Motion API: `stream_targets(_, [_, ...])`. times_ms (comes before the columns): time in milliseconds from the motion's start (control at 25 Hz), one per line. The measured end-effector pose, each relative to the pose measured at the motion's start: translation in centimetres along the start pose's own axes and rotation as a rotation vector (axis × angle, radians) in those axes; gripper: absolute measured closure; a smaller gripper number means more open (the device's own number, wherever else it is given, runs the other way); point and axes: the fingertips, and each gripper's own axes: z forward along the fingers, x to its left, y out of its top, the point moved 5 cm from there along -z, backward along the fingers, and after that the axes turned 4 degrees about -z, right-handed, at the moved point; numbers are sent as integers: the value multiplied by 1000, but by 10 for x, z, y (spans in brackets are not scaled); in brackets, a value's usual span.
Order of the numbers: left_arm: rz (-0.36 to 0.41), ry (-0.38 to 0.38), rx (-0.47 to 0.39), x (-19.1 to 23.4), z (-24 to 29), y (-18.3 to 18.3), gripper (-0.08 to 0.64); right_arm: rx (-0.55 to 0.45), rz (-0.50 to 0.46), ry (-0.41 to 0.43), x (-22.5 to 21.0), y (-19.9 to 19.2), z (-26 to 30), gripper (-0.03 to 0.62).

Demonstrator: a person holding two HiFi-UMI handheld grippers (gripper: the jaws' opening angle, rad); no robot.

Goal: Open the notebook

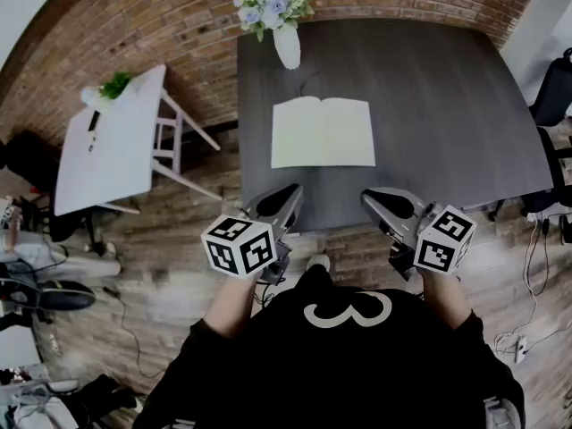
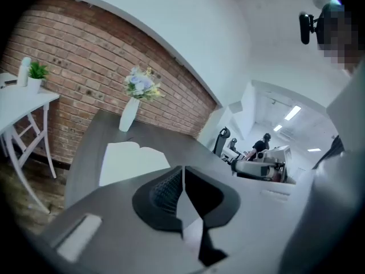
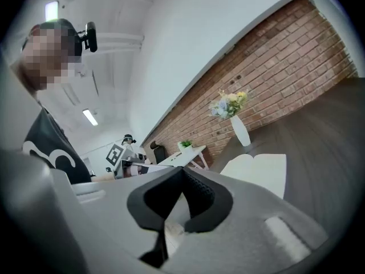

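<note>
**Q:** Fig. status: is the notebook open yet?

**A:** Yes, by the look of it. The notebook (image 1: 323,132) lies flat on the dark table (image 1: 447,105), approx. mid-table, both pages face up and the spine line running toward the vase. Judged done. No step is left, unless you want to check that the pages lie flat.

**Q:** And the grippers?

**A:** Your left gripper (image 1: 288,197) has its jaws pressed together w/ nothing between them. Your right gripper (image 1: 371,199) is the same: tips meet, no load. Both sit at the table's near edge, close to your chest and well apart from the notebook.

**Q:** What's around, and is anything in the way?

**A:** A white vase of flowers (image 1: 286,43) stands at the far edge, near the notebook's far left corner but not touching it. A white side table (image 1: 107,150) w/ a small potted plant (image 1: 113,86) stands to the left, apart from the dark table. An office chair (image 1: 554,96) is at the right edge. Nothing lies between your grippers and the notebook. The vase is the only thing at risk, and only if you reach past the far page edge.
</note>
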Motion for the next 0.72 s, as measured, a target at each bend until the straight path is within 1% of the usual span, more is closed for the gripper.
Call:
stream_targets(80, [18, -53, -17, -27, -8, 3, 555, -14, -36, 18, 14, 5, -9, 592])
stream_targets(240, [76, -148, -52, -76, -24, 9, 555, -52, -79, 29, 39, 16, -31, 592])
stream_targets(360, [113, -208, -72, -104, -34, 8, 555, -55, -102, 37, 53, 18, -42, 592])
stream_targets(440, [139, -234, -68, -118, -40, 6, 552, -51, -110, 45, 61, 17, -48, 592])
stream_targets(560, [154, -257, -73, -132, -45, -1, 546, -61, -98, 59, 72, 15, -54, 592])
stream_targets(720, [154, -267, -85, -141, -49, -4, 546, -85, -78, 29, 77, 15, -58, 592])
